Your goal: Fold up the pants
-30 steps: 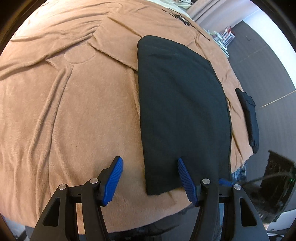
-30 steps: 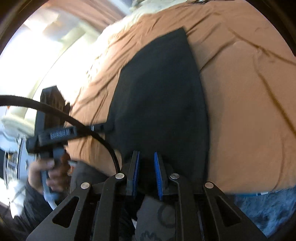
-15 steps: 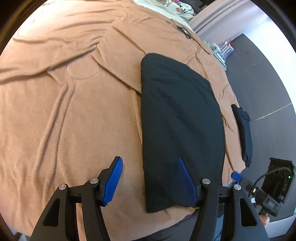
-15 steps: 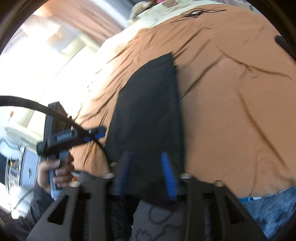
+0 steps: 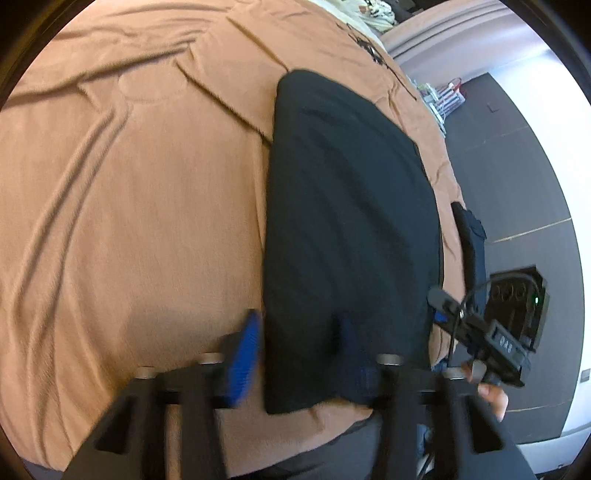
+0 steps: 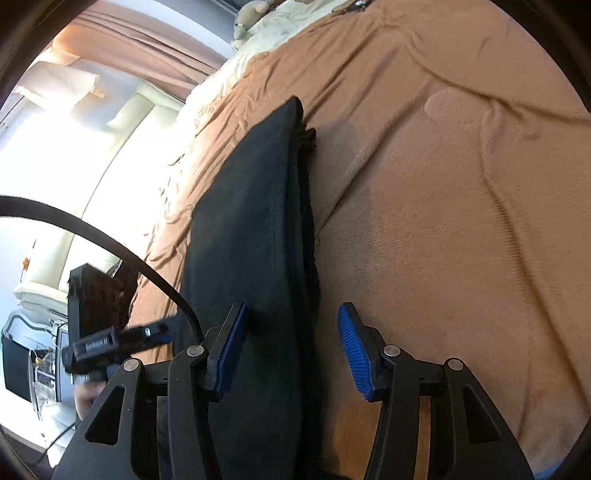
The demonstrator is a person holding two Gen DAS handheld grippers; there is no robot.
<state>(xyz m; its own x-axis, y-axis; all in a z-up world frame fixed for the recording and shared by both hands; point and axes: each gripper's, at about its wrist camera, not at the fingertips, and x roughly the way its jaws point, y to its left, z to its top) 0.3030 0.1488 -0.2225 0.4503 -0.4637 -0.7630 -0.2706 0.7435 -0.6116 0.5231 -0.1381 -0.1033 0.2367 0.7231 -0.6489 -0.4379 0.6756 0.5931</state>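
Observation:
Black pants (image 5: 347,221), folded into a long strip, lie on a brown blanket (image 5: 129,221). My left gripper (image 5: 295,347) is at their near left corner. Its jaws are closing, with the pants' left edge between the blue pads (image 5: 243,354); the picture is blurred and the far pad is dim against the cloth. In the right wrist view the pants (image 6: 251,240) run away from me. My right gripper (image 6: 291,350) stands open over their right edge, one pad above the cloth and one above the blanket (image 6: 461,221).
A small black item (image 5: 469,240) lies at the bed's right edge, with a dark box (image 5: 517,295) on the grey floor beyond it. Cream bedding (image 6: 280,18) sits at the head of the bed. A person's hand (image 5: 491,398) holds the other gripper. A cable (image 6: 110,240) arcs at left.
The left jaws have drawn closer together around the pants' left edge. The right jaws went from shut to open and shifted across to the pants' right edge, lower over the bed.

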